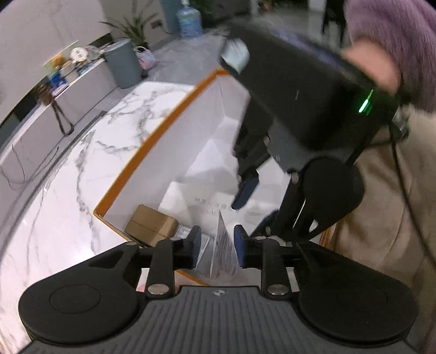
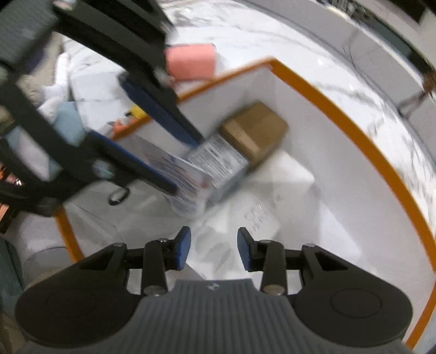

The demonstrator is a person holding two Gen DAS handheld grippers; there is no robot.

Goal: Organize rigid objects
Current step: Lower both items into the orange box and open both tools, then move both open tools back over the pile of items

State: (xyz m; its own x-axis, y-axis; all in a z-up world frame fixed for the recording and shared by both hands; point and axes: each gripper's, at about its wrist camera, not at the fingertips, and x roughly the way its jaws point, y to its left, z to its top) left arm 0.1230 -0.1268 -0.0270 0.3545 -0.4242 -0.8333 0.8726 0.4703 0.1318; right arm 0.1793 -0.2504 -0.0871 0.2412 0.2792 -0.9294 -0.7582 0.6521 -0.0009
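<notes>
A white bin with an orange rim [image 1: 152, 136] [image 2: 327, 89] stands on the marble table. Inside lie a brown cardboard box [image 1: 152, 223] [image 2: 256, 130], a white labelled box [image 2: 220, 160] beside it, and a thin printed packet [image 1: 223, 245] [image 2: 185, 177] standing on edge. My left gripper [image 1: 218, 242] [image 2: 184, 163] reaches into the bin, open, with the packet loose between its blue pads. My right gripper [image 2: 214, 250] [image 1: 249, 215] hovers over the bin's white floor, open, with nothing between its fingers. A hand in a purple sleeve [image 1: 395, 35] holds it.
A pink block [image 2: 190, 61] lies on the marble table [image 1: 68, 190] outside the bin, near pale cloths [image 2: 60, 89]. Beyond the table are a grey waste bin [image 1: 122, 62], a plant, a water bottle [image 1: 189, 21] and a cluttered counter [image 1: 68, 68].
</notes>
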